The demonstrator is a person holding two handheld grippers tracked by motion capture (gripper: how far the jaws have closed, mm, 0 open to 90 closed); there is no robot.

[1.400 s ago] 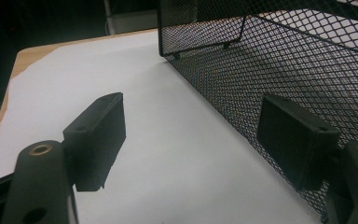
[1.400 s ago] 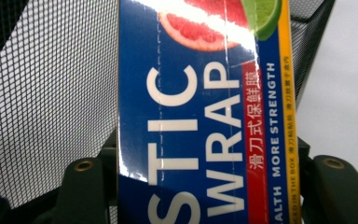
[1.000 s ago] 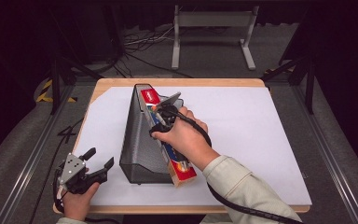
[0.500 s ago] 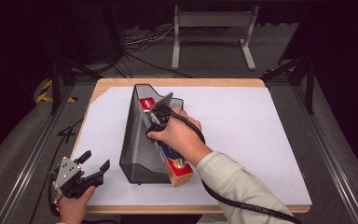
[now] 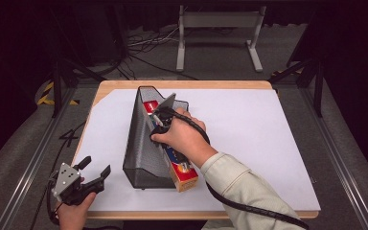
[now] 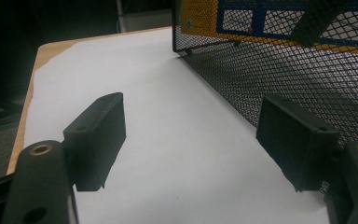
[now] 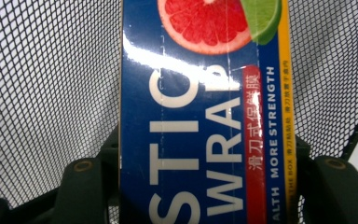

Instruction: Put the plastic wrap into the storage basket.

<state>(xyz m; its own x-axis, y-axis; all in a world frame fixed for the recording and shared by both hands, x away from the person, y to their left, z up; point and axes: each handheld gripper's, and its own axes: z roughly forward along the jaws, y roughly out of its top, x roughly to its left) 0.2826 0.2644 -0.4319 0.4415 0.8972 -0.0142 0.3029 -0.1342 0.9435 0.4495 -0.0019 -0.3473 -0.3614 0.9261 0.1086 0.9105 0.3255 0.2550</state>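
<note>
Right now the right gripper is clamped on a long blue plastic wrap box, jaws pressed to its two long sides, and the box lies inside the black mesh file holder on the white-covered table, its near end poking out of the holder's open front. Down at the table's near left corner, the left gripper hangs with jaws spread wide on nothing, just beside the holder's mesh wall.
</note>
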